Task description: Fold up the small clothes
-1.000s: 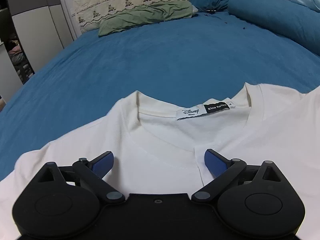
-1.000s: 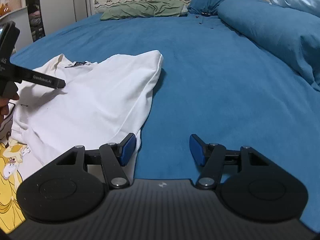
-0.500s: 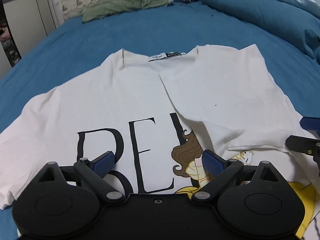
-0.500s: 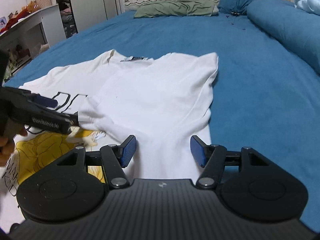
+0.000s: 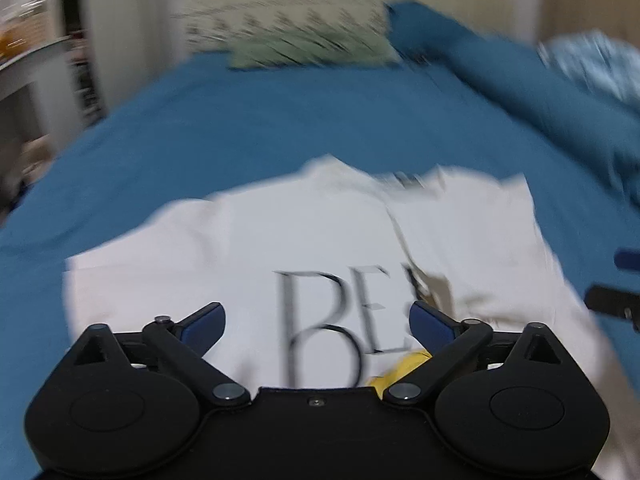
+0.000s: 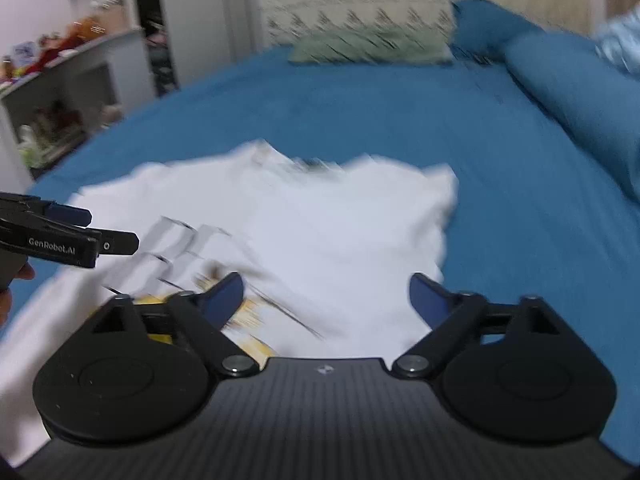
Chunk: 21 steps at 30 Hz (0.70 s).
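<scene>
white shirt half folded on the blue bed

the white t-shirt [image 5: 320,248] lies flat on the blue bedsheet [image 5: 248,120], its right side folded over the print. the left gripper [image 5: 318,322] hangs above the shirt's lower part, jaws wide apart and holding nothing. the right gripper [image 6: 326,296] is also spread and empty, over the folded side. both views are blurred.

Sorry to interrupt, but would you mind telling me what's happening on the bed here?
A person with a handheld gripper in each hand is folding a white T-shirt spread on a blue bed. The shirt's right side is already folded over its printed front; the left side lies flat. Both the left gripper and the right gripper are open above the shirt, holding nothing. Both views are blurred with motion.
</scene>
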Each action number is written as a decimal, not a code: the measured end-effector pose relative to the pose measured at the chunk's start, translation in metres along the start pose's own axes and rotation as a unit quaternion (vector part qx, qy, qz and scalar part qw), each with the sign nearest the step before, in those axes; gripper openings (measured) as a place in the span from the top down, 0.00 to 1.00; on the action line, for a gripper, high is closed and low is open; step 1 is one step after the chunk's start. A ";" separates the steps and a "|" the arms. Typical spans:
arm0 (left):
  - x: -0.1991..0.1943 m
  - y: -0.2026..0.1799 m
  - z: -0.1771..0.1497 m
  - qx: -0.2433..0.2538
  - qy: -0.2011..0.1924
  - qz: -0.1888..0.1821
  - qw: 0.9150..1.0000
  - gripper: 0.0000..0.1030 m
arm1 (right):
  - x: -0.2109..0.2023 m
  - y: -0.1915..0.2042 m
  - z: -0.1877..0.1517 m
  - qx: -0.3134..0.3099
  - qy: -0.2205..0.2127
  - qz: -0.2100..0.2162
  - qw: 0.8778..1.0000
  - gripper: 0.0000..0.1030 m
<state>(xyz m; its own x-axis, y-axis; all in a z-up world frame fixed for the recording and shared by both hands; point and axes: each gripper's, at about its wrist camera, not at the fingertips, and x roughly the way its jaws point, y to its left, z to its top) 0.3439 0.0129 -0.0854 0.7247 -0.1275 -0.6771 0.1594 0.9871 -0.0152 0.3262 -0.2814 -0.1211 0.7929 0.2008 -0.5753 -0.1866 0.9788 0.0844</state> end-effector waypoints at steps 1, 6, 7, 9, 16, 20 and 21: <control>-0.014 0.015 0.001 -0.021 -0.009 0.003 1.000 0.00 | -0.006 0.011 0.009 -0.007 -0.004 0.013 1.000 0.00; -0.038 0.091 -0.009 -0.124 -0.006 0.043 0.991 0.00 | -0.006 0.067 0.038 -0.025 0.002 0.056 0.998 0.00; -0.036 0.106 -0.015 -0.146 0.001 0.047 0.988 0.00 | 0.000 0.079 0.039 -0.025 0.004 0.059 0.998 0.00; -0.030 0.133 -0.026 -0.192 0.009 0.039 0.981 0.02 | 0.012 0.100 0.038 -0.020 0.013 0.071 0.997 0.00; 0.002 0.179 -0.062 -0.282 0.042 -0.014 0.958 0.25 | 0.058 0.154 0.019 -0.005 0.045 0.084 0.995 0.00; 0.021 0.193 -0.074 -0.345 0.033 -0.046 0.937 0.31 | 0.072 0.167 0.009 -0.008 0.054 0.082 0.995 0.00; 0.024 0.194 -0.073 -0.356 0.025 -0.048 0.933 0.31 | 0.075 0.168 0.008 -0.008 0.056 0.082 0.995 0.00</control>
<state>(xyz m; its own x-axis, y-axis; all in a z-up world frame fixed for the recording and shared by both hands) 0.3434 0.2084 -0.1584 0.6952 -0.2314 -0.6805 -0.2761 0.7882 -0.5501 0.3591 -0.1013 -0.1437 0.6819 0.3514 -0.6415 -0.3187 0.9321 0.1718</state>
